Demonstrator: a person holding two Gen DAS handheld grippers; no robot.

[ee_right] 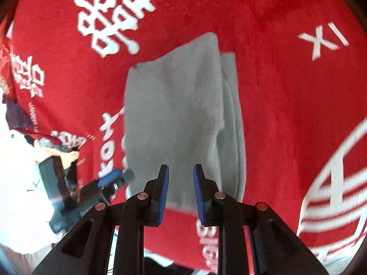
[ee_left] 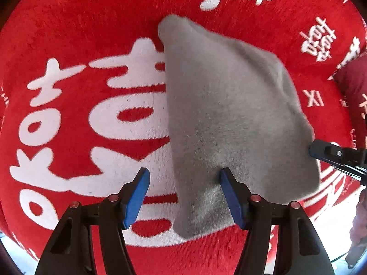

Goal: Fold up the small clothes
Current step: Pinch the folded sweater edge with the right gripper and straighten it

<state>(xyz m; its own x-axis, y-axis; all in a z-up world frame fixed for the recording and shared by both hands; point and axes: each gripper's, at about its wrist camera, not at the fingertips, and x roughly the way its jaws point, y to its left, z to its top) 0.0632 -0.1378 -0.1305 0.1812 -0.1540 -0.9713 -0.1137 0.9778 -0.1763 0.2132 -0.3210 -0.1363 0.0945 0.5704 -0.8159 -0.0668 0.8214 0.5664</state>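
Note:
A small grey fleece garment (ee_left: pixel 231 119) lies folded on a red blanket with white characters (ee_left: pixel 80 114). My left gripper (ee_left: pixel 184 176) is open and empty, just above the garment's near left edge, its right pad over the cloth. The right gripper shows at the right edge of the left wrist view (ee_left: pixel 337 158), by the garment's right side. In the right wrist view the garment (ee_right: pixel 179 114) lies ahead with stacked layers along its right side. My right gripper (ee_right: pixel 181 174) is partly open and empty, over the garment's near edge. The left gripper (ee_right: pixel 114 176) appears at lower left.
The red blanket (ee_right: pixel 286 91) covers the whole surface. A dark red cloth (ee_left: pixel 353 84) lies at the right edge of the left wrist view. A dark purple and red cloth pile (ee_right: pixel 16 114) sits at the blanket's left edge. The person's hand (ee_right: pixel 66 158) holds the left gripper.

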